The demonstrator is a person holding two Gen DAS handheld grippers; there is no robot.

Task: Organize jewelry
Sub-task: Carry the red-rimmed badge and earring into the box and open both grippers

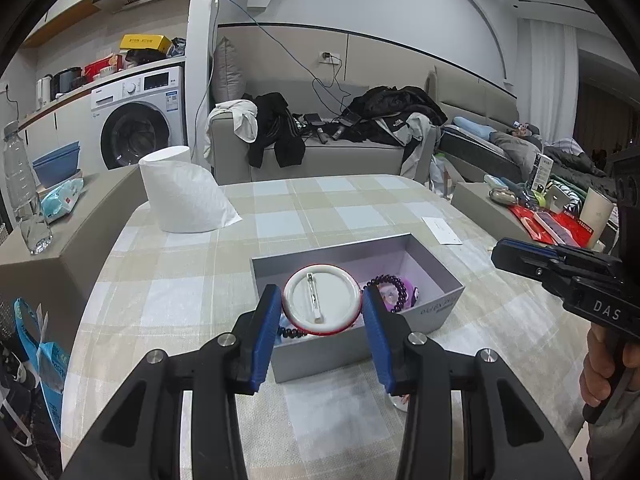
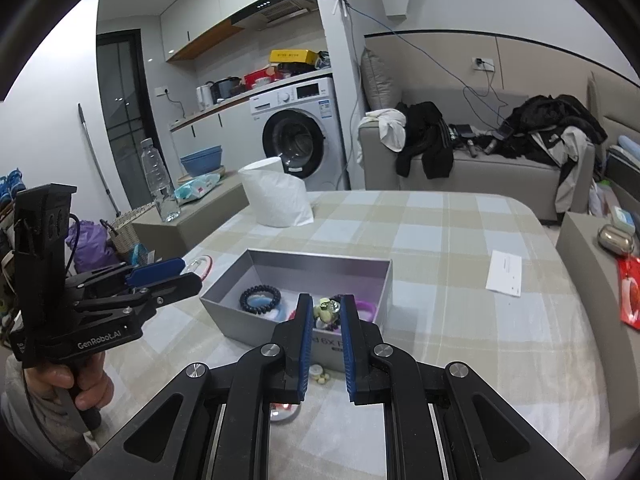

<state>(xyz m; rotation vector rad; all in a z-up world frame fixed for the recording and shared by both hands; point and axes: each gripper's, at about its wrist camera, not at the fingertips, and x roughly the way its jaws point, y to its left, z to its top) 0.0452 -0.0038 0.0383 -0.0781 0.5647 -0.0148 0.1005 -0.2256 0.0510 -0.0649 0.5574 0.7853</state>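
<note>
- The left gripper (image 1: pixel 322 306) holds a round pin badge (image 1: pixel 320 300) between its blue jaws, which are closed on the badge's red rim; the white back with its metal pin faces the camera.
- The badge hangs just above the near end of the grey box (image 1: pixel 436 304), which stands open on the checked desk (image 1: pixel 280 208).
- Inside the box, seen from the right wrist, lie a dark bead bracelet (image 2: pixel 260 299) at the left and a purple band (image 2: pixel 368 309) at the right.
- The right gripper (image 2: pixel 325 312) sits at the near wall of the box (image 2: pixel 224 312); its jaws are pressed on a small pale green trinket (image 2: pixel 325 309).
- Below that gripper, a few small pieces (image 2: pixel 320 374) lie on the desk just outside the box.
- A white paper roll (image 1: pixel 180 196) stands at the far left of the desk, and a white slip of paper (image 1: pixel 442 230) lies well apart on the right.
- A pink carabiner (image 2: pixel 199 266) lies on the desk beside the box's left corner.
</note>
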